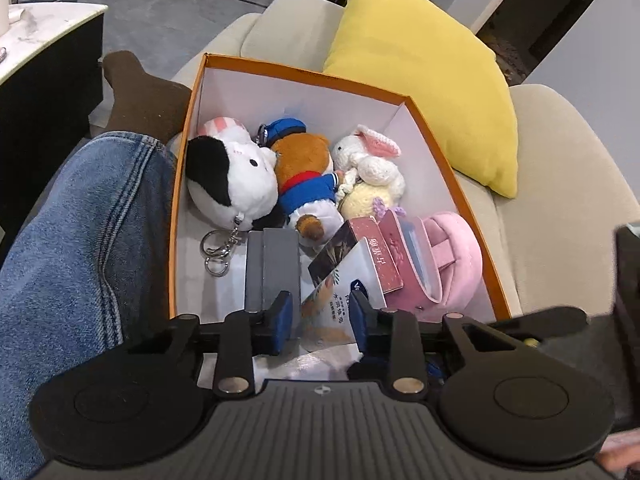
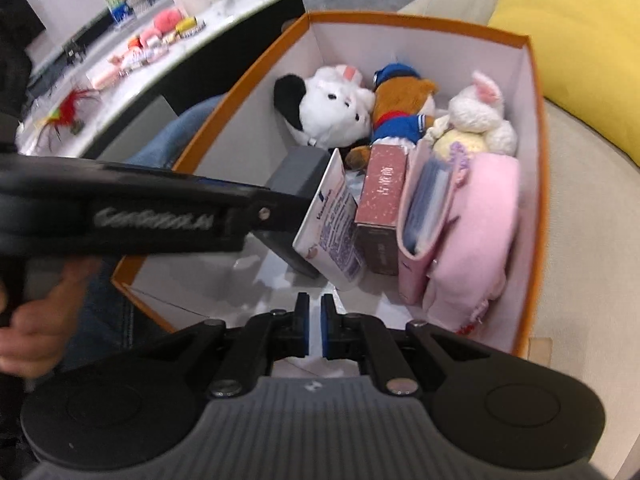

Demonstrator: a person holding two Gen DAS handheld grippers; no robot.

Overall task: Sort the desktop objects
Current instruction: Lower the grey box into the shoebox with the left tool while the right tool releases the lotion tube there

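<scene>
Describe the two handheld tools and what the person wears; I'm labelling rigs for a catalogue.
Both the left tool and the right tool have black linkage arms, blue finger pads, silver pivot bolts, round black discs either side and a ribbed grey body. The left tool's side carries blurred white lettering. The person wears blue jeans.

Both wrist cameras look steeply down, close above the same orange box point(image 1: 304, 76) of toys.

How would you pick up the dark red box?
Grip the red box by its top end, coming from above. It stands on edge, wedged between the white box and pink pouch, so only its top is free for the fingers.
</scene>
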